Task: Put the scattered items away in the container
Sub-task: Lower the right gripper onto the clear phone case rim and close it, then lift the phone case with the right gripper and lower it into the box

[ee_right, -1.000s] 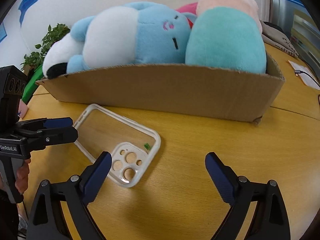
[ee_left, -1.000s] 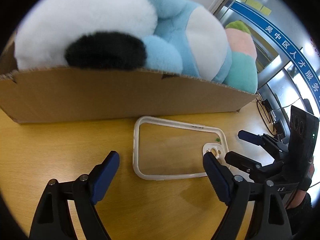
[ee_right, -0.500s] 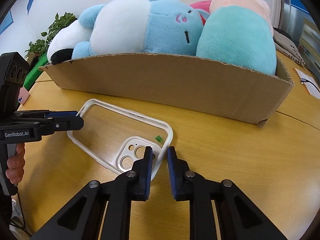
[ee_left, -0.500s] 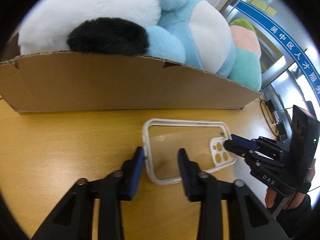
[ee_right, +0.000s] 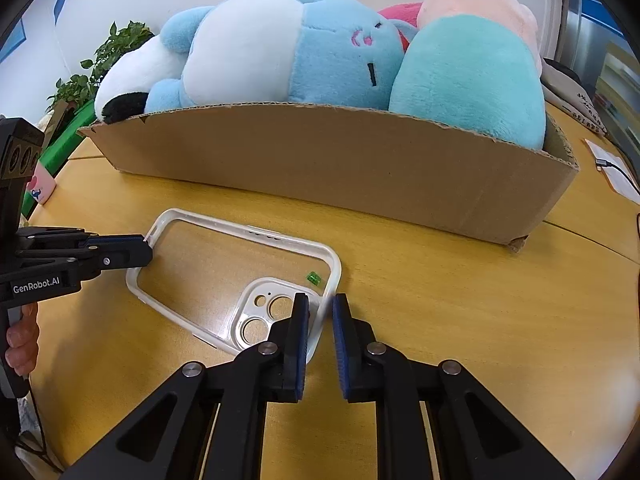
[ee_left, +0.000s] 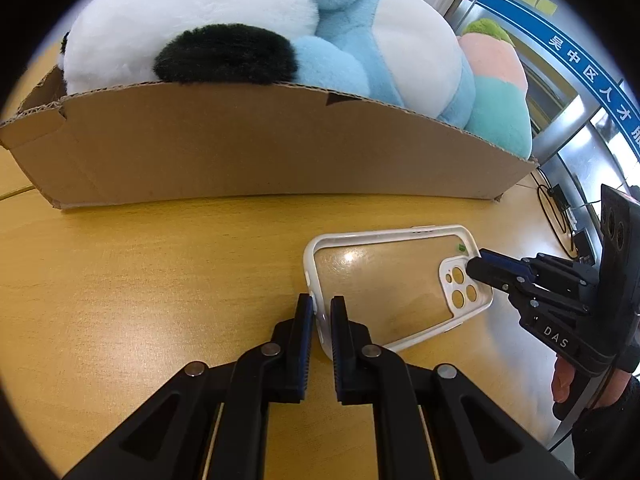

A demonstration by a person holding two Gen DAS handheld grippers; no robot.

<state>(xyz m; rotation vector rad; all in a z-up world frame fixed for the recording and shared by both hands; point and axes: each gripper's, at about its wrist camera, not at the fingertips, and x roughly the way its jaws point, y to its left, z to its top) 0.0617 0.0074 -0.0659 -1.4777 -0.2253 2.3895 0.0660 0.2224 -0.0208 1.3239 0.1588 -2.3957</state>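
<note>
A clear phone case (ee_left: 384, 280) with a white rim lies flat on the wooden table in front of a cardboard box (ee_left: 260, 148); it also shows in the right wrist view (ee_right: 224, 276). My left gripper (ee_left: 322, 312) is shut on the case's plain end rim. My right gripper (ee_right: 320, 312) is shut on the rim at the camera-cutout end. The box (ee_right: 340, 168) holds a white and black plush (ee_left: 188, 28), a blue plush (ee_right: 296, 52) and a teal and pink plush (ee_right: 472, 60).
A potted plant (ee_right: 100, 64) and a pink card (ee_right: 40, 188) stand at the far left. Papers and a cable (ee_right: 612, 168) lie at the right. Cables (ee_left: 556, 208) lie on the table beyond the box.
Both grippers went from wide open to closed on opposite ends of the case's rim. The case has shifted slightly on the table.
</note>
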